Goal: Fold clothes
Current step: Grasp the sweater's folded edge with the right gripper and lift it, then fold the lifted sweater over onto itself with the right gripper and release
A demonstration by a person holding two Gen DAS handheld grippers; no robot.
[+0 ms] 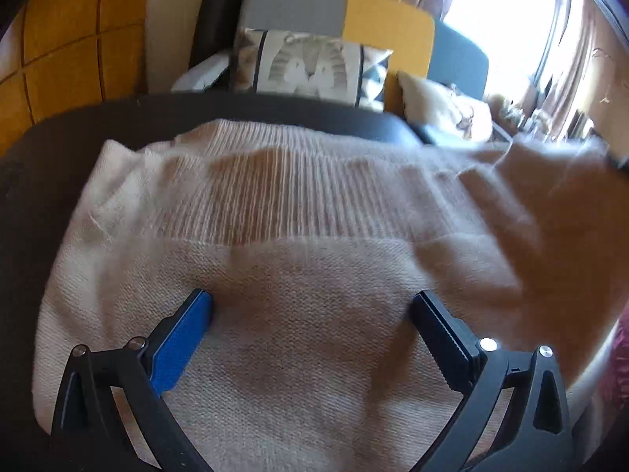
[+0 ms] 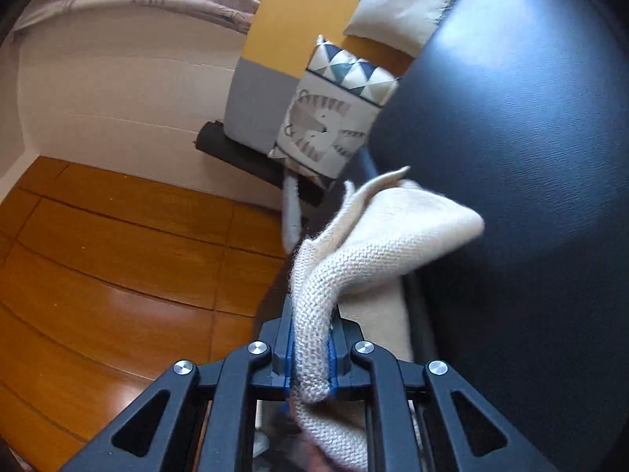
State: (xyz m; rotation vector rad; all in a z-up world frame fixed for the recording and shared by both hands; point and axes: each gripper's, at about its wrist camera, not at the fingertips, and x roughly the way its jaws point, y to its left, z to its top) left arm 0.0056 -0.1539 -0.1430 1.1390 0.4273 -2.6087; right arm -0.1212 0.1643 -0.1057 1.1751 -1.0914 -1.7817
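1. Left gripper (image 1: 312, 306): fingers spread wide, nothing between them, tips over or on the sweater (image 1: 275, 275); can't tell if they touch it.
2. Sweater: cream knit, spread on the dark table (image 1: 47, 149), ribbed band running across the far half, covers most of the left view.
3. Right gripper (image 2: 312, 354): fingers clamped on a bunched edge of the sweater (image 2: 373, 244); cloth rises from the pads and flops over to the right against the table (image 2: 511, 157).
4. Behind the table: sofa (image 1: 295, 4) in grey, yellow and teal blocks, with a cat-print cushion (image 1: 310, 65).
5. Wood floor (image 2: 118, 255) at left in the right view, white wall (image 2: 118, 90) beyond.
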